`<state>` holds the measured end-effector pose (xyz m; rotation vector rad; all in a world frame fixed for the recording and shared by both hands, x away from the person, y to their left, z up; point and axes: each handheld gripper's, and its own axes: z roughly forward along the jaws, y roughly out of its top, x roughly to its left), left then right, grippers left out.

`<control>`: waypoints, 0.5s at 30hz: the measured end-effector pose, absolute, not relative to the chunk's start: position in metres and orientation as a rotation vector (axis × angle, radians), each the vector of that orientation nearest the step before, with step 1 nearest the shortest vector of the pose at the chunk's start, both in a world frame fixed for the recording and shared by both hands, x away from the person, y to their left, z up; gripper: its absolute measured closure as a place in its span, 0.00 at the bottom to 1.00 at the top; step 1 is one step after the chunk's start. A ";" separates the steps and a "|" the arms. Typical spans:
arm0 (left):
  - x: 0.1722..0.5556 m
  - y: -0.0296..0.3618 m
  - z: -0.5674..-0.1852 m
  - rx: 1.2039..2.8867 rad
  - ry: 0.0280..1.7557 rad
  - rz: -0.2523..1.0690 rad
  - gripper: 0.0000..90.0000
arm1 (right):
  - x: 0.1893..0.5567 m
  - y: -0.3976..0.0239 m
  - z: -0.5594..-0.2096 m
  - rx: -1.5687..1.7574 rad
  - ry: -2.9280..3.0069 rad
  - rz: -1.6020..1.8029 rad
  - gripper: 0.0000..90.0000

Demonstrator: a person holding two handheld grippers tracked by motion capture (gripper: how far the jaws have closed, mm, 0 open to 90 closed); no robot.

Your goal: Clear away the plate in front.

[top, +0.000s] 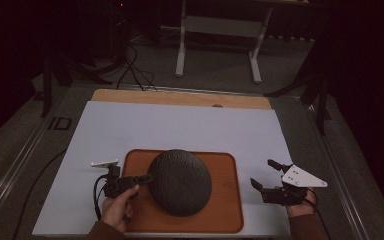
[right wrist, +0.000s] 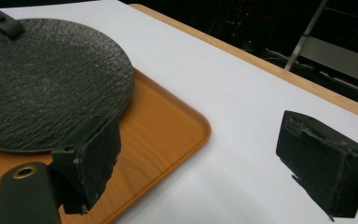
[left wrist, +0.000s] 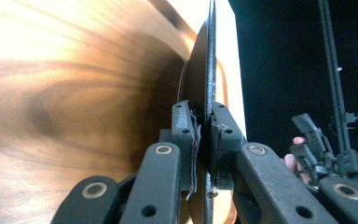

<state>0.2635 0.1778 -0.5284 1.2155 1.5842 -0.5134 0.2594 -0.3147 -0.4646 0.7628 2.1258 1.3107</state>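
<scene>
A round, dark, textured plate (top: 180, 181) hangs over an orange-brown wooden tray (top: 225, 210) near the table's front edge. My left gripper (top: 147, 177) is shut on the plate's left rim. In the left gripper view the plate (left wrist: 203, 74) stands edge-on, pinched between the two pads, with the tray (left wrist: 74, 93) behind it. My right gripper (top: 263, 174) is open over the white surface just right of the tray, touching nothing. In the right gripper view the plate (right wrist: 37, 79) and the tray's corner (right wrist: 168, 126) lie to the left of the spread jaws.
A white sheet (top: 180, 125) covers the table, with a strip of wood (top: 180, 97) showing along its far edge. Beyond the table stand a white frame's legs (top: 181, 50) and black cables (top: 130, 70) on the floor.
</scene>
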 end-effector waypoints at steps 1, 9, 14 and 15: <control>0.264 0.177 -0.529 1.226 1.579 -0.516 0.93 | 0.259 -0.315 -0.465 0.765 2.126 1.312 0.15; 0.266 0.173 -0.528 1.381 1.581 -0.454 0.95 | 0.259 -0.314 -0.465 0.761 2.129 1.305 0.15; 0.268 0.169 -0.524 1.531 1.602 -0.369 0.91 | 0.259 -0.312 -0.465 0.755 2.137 1.289 0.15; 0.268 0.168 -0.523 1.555 1.603 -0.356 0.90 | 0.259 -0.312 -0.465 0.754 2.138 1.288 0.15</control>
